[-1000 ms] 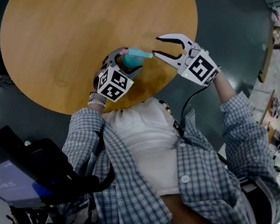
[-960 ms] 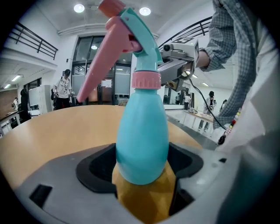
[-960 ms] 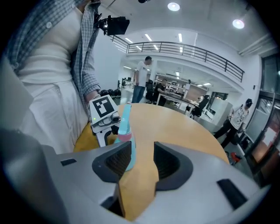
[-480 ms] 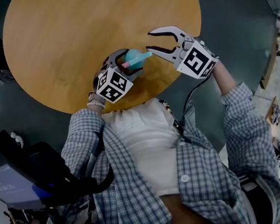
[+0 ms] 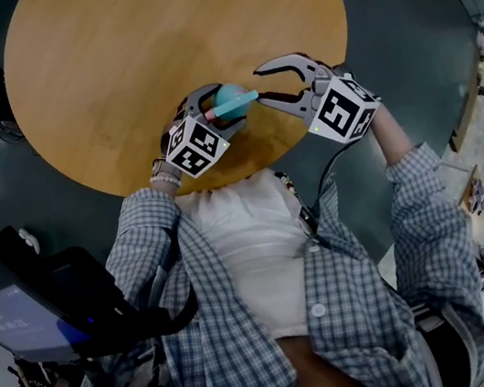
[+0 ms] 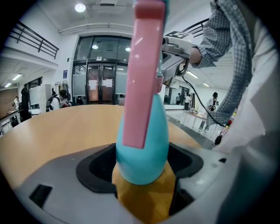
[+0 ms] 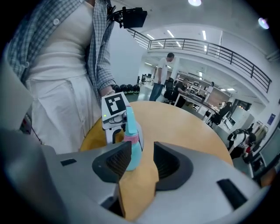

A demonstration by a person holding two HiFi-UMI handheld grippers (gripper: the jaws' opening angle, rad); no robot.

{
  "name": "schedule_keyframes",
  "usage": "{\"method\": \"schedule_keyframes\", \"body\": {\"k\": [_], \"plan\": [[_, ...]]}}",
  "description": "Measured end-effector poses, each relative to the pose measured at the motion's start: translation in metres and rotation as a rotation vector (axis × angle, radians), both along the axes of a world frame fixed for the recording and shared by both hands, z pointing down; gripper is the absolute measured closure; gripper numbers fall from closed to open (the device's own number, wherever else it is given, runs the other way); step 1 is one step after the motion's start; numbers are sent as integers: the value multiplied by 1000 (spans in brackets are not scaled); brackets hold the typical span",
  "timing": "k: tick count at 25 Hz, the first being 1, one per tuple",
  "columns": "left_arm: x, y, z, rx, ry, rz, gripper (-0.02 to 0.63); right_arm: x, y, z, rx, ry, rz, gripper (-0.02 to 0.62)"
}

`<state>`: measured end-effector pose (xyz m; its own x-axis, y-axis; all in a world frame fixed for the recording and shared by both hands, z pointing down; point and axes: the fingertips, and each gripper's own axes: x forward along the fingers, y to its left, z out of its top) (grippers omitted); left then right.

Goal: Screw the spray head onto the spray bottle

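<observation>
Left tongs (image 5: 220,110) are clamping the light, slick bottle (image 6: 144,148) round its belly. Right tongs (image 5: 263,83) are hovering wide at its three o'clock. They'd best be taking the stiff spray head (image 5: 246,98) by its collar.

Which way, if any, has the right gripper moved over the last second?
Yes. The right gripper has shifted left along the table's near edge, nearer the spray bottle.
</observation>
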<state>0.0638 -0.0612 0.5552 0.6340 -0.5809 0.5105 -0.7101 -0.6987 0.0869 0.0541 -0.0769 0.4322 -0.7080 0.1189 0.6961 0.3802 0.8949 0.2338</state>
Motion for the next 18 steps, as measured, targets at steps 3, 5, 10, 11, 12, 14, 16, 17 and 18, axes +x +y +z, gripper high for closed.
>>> {"method": "schedule_keyframes", "body": {"k": [3, 5, 10, 11, 12, 14, 16, 17, 18], "plan": [[0, 0, 0, -1, -1, 1, 242, 6, 0, -7, 7, 42, -20, 443], [-1, 1, -1, -2, -2, 2, 242, 9, 6, -16, 15, 90, -52, 442], [0, 1, -1, -7, -5, -3, 242, 1, 24, -26, 134, 176, -208, 441], [1, 0, -1, -8, -6, -3, 242, -2, 27, -23, 164, 189, -249, 440], [1, 0, -1, -8, -6, -3, 242, -6, 29, -20, 187, 205, -287, 441], [1, -1, 0, -9, -7, -2, 242, -10, 33, -9, 211, 250, -357, 440], [1, -2, 1, -10, -8, 0, 242, -12, 36, 3, 222, 309, -426, 442], [1, -2, 1, -10, -9, 1, 242, -12, 36, 8, 229, 335, -457, 442], [2, -2, 1, -10, -10, 2, 242, -13, 36, 12, 238, 352, -484, 441]]}}
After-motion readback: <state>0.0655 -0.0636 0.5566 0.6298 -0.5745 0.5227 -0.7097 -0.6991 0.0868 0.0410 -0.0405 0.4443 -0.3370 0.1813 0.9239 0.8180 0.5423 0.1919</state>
